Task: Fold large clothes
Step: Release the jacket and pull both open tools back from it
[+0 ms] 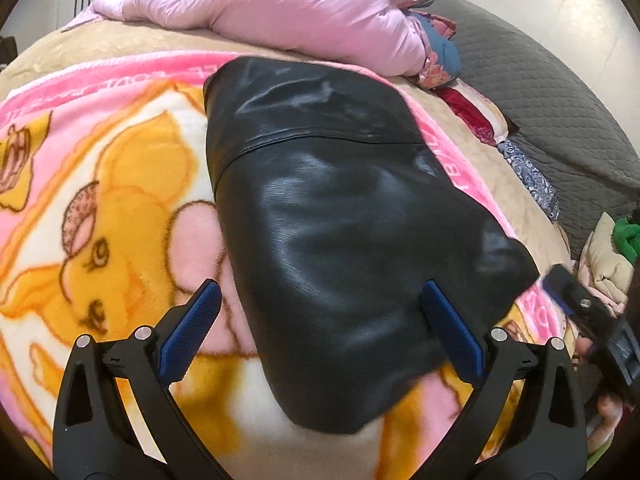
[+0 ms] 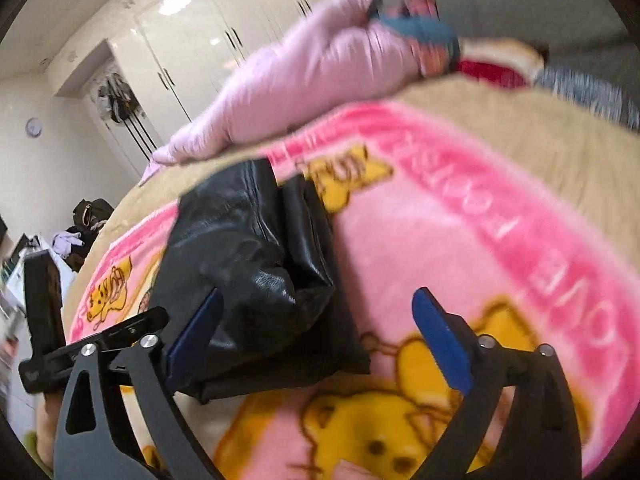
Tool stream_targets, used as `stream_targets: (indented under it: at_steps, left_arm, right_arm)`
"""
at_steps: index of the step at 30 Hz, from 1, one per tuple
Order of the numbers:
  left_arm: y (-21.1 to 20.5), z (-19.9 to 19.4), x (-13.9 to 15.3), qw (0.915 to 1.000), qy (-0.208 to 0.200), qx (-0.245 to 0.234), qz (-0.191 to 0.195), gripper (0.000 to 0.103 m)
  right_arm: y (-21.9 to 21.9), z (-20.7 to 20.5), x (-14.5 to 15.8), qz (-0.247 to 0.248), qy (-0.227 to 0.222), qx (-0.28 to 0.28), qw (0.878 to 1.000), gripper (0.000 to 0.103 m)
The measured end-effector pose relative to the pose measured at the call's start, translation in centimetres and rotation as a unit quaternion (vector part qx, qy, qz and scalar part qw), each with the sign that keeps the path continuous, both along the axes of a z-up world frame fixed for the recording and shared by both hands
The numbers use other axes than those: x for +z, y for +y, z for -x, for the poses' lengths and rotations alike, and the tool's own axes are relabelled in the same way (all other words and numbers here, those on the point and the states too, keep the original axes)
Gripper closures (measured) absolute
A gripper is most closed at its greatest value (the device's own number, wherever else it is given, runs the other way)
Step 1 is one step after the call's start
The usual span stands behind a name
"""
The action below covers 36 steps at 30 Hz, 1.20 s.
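Black leather garment [image 1: 340, 200], one; grippers, two.

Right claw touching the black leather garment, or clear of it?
Cannot tell. In the right wrist view the open right claw has one blue finger overlapping the black leather garment, but blur hides any contact or gap.

The bed [image 1: 540, 92] has a pink cartoon-bear blanket [image 1: 120, 184] spread over it, with a folded black leather garment [image 1: 340, 216] and a pink quilt [image 1: 280, 12] on top.
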<state>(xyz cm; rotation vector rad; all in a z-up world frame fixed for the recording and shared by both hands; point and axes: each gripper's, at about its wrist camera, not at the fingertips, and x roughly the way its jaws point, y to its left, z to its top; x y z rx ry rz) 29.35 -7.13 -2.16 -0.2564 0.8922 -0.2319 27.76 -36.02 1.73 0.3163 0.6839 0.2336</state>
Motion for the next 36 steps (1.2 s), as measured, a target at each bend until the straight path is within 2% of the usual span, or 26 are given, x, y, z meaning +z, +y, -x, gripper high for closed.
stream_targets:
  at_steps: [5, 13, 23, 30, 36]
  left_arm:
    - [-0.4, 2.2, 1.8, 0.9998, -0.022, -0.001, 0.0, 0.009]
    - [-0.8, 6.4, 4.0, 0.9986, -0.052, -0.006, -0.001, 0.009]
    - [0.1, 12.9, 4.9, 0.9971, -0.076, 0.003, -0.003, 0.009]
    - [0.7, 17.9, 4.8, 0.9934, -0.112, 0.014, -0.018, 0.009]
    - [0.6, 20.7, 3.8, 0.9918, -0.124, 0.015, -0.029, 0.009]
  right_arm:
    - [-0.4, 4.4, 2.3, 0.027, -0.059, 0.004, 0.998, 0.004]
    - [-0.8, 8.7, 3.0, 0.033, -0.067, 0.011, 0.997, 0.004]
    - [0.7, 13.9, 4.2, 0.086, -0.098, 0.017, 0.991, 0.004]
    - [1.7, 16.5, 3.3, 0.105, -0.112, 0.025, 0.988, 0.004]
    - [2.1, 17.5, 1.5, 0.113, -0.096, 0.029, 0.989, 0.004]
